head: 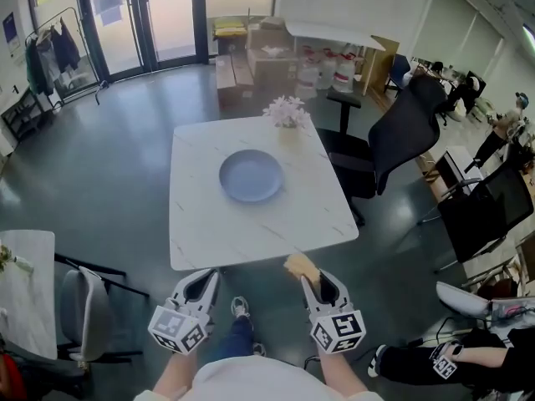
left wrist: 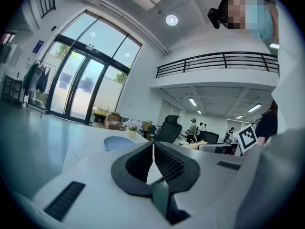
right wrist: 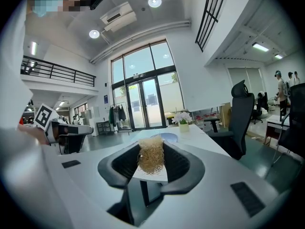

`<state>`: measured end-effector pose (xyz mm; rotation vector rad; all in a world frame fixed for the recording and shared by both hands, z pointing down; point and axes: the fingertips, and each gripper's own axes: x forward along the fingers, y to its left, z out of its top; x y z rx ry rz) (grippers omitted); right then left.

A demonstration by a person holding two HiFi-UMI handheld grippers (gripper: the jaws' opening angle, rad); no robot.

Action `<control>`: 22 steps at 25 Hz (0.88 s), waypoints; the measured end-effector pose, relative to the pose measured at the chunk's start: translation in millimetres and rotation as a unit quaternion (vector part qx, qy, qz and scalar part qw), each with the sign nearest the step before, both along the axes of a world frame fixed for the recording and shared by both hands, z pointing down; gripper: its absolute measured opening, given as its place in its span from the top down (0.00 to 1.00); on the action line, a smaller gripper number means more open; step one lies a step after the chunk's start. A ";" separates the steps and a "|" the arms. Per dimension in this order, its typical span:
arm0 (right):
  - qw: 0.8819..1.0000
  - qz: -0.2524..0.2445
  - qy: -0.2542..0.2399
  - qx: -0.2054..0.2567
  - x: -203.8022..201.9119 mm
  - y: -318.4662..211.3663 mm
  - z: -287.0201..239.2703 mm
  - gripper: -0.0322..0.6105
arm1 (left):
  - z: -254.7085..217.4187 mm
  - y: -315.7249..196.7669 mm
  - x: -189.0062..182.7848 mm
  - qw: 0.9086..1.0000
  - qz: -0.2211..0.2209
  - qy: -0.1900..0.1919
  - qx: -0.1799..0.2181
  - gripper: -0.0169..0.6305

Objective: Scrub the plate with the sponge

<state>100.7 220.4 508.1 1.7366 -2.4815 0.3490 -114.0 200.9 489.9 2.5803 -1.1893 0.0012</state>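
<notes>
While a vase (head: 288, 131) holds flowers (head: 286, 109) near the plate (head: 251, 175), I log: right gripper (head: 309, 281) clamping the sponge (head: 301, 266), left gripper (head: 203, 276) closed, empty.

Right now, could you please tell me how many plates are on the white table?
1. The blue plate lies near the middle of the white table, just this side of the vase of flowers at its far edge. The tabletop shows almost whole, so none seems hidden.

Grey floor (head: 109, 182), glass doors (head: 167, 15), black office chair (head: 405, 136), white table (head: 251, 232)
</notes>
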 end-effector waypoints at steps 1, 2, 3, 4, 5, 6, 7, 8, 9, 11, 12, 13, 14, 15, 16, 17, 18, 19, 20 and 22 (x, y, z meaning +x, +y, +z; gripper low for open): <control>1.000 0.000 0.001 0.001 0.0 -9.5 -1.2 0.73 | -0.3 -10.1 0.2 1.000 0.000 0.001 0.000 0.91; 1.000 0.000 0.002 0.003 0.2 -19.7 -2.6 0.73 | -1.1 -21.0 0.3 1.000 -0.001 0.003 0.001 0.91; 1.000 0.001 0.002 0.004 0.1 -30.3 -4.4 0.73 | -2.3 -32.4 0.4 1.000 -0.001 0.004 0.001 0.91; 1.000 0.002 0.003 0.005 -0.3 -41.0 -6.4 0.73 | -3.8 -44.2 0.3 1.000 -0.001 0.005 0.002 0.91; 1.000 0.003 0.004 0.006 -1.2 -51.7 -8.4 0.73 | -5.3 -55.9 0.1 1.000 0.000 0.005 0.002 0.91; 1.000 0.004 0.004 0.006 -2.2 -62.2 -10.5 0.73 | -6.8 -67.5 -0.1 1.000 0.003 0.005 0.002 0.91; 1.000 0.005 0.005 0.007 -3.2 -73.0 -12.6 0.73 | -8.4 -79.0 -0.3 1.000 0.005 0.004 0.003 0.91; 1.000 0.006 0.006 0.008 -4.4 -83.8 -14.5 0.73 | -9.8 -90.4 -0.8 1.000 0.007 0.004 0.004 0.91; 1.000 0.006 0.006 0.010 -5.7 -94.4 -15.7 0.73 | -11.0 -101.8 -1.5 1.000 0.009 0.004 0.006 0.91; 1.000 0.008 0.005 0.014 -7.5 -114.3 -16.5 0.73 | -12.6 -123.6 -3.1 1.000 0.011 0.006 0.008 0.91; 1.000 0.009 0.006 0.014 -8.2 -123.7 -17.9 0.73 | -13.7 -133.5 -4.0 1.000 0.012 0.007 0.009 0.91; 1.000 0.011 0.008 0.014 -9.4 -132.8 -20.2 0.73 | -15.0 -142.6 -5.6 1.000 0.012 0.008 0.010 0.91; 1.000 0.012 0.011 0.014 -11.4 -141.5 -22.8 0.73 | -16.1 -150.9 -8.2 1.000 0.012 0.009 0.010 0.91; 1.000 0.013 0.012 0.015 -13.7 -150.1 -24.8 0.73 | -16.6 -158.9 -11.3 1.000 0.011 0.009 0.009 0.91; 1.000 0.013 0.013 0.016 -15.5 -158.6 -26.1 0.73 | -16.3 -166.8 -13.9 1.000 0.011 0.010 0.008 0.91; 1.000 0.014 0.014 0.018 -16.5 -166.8 -26.6 0.73 | -15.5 -174.6 -15.6 1.000 0.011 0.011 0.006 0.91; 1.000 0.014 0.014 0.020 -17.0 -174.4 -26.8 0.73 | -14.8 -181.9 -16.4 1.000 0.012 0.013 0.005 0.91; 1.000 0.016 0.015 0.020 -17.4 -181.3 -27.2 0.73 | -14.2 -188.6 -17.2 1.000 0.014 0.013 0.006 0.91; 1.000 0.017 0.016 0.020 -18.1 -187.8 -27.6 0.73 | -13.9 -195.2 -18.6 1.000 0.015 0.011 0.007 0.91; 1.000 0.019 0.014 0.017 -19.3 -199.6 -27.4 0.73 | -13.0 -208.6 -21.7 1.000 0.011 0.010 0.006 0.91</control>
